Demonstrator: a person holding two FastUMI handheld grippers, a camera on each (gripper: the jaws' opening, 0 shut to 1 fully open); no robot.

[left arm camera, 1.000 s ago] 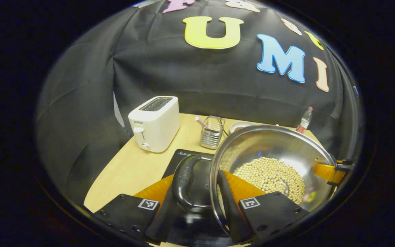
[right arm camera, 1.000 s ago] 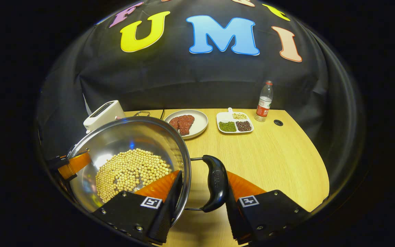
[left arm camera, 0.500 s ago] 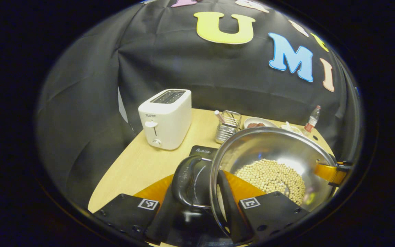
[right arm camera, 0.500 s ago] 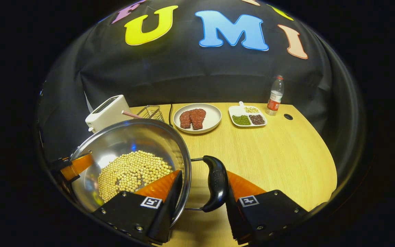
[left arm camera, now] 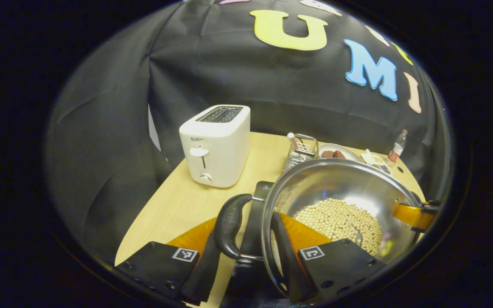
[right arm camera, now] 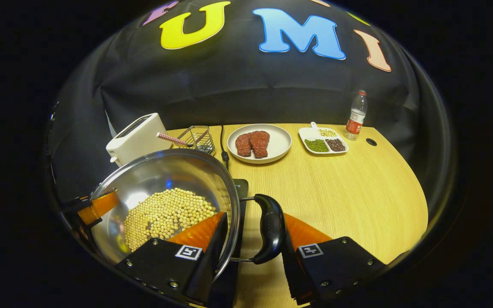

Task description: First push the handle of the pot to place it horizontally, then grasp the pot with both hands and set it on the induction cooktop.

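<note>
Two grippers, left gripper (left arm camera: 246, 252) and right gripper (right arm camera: 246, 246), each clamp a black loop handle on your bean-laden stainless steel pot (right arm camera: 161, 201): heavy, slippery; keep level.

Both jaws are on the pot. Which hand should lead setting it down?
Left, probably. The left gripper holds its handle above the induction cooktop, while the right gripper hangs mostly over bare table. Both must lower the pot together.
</note>
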